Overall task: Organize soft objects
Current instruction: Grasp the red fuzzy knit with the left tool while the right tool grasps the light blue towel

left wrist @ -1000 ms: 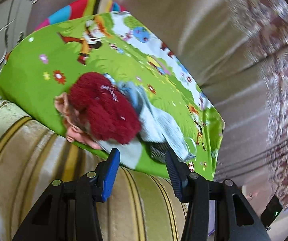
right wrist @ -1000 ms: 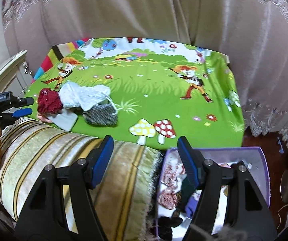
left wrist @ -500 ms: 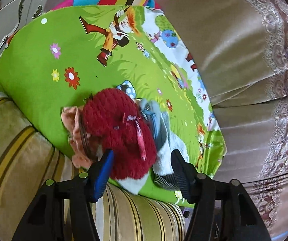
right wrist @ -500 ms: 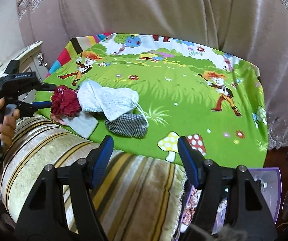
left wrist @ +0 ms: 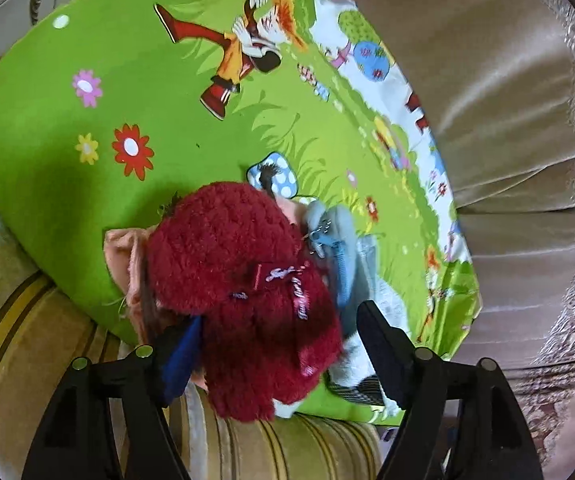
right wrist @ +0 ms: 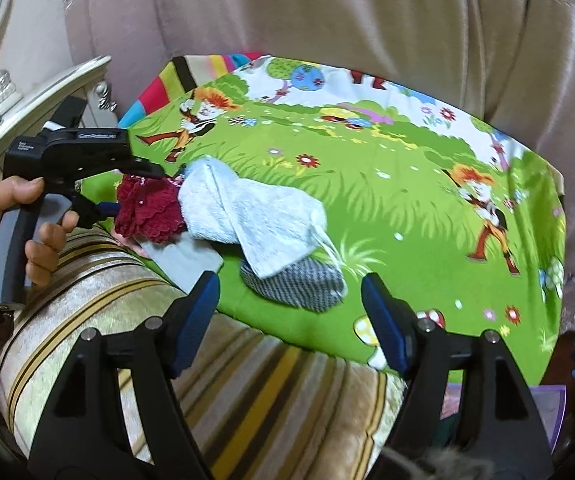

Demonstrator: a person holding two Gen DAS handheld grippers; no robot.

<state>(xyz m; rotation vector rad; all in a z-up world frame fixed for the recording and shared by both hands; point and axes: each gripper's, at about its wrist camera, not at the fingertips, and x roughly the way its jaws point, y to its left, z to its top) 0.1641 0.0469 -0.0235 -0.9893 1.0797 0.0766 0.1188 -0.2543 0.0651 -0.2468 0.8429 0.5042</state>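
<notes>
Straddling the fuzzy red hat (left wrist: 243, 296), the left gripper (left wrist: 275, 344) has its jaws apart, placed either side ready to close. It sits at 9 o'clock of the white towel (right wrist: 255, 216) on the green play mat (right wrist: 387, 200) (piled for sorting). Right gripper (right wrist: 291, 312) hovers, jaws apart, empty.

A dark red fuzzy hat (left wrist: 243, 292) lies on a bright green cartoon-printed mat (right wrist: 387, 200) with flowers and mushrooms. Beside it are a pale blue towel (right wrist: 255, 216) and a black-and-white checked cloth (right wrist: 299, 284); the cushion (right wrist: 167, 340) is cream with gold and brown stripes.
</notes>
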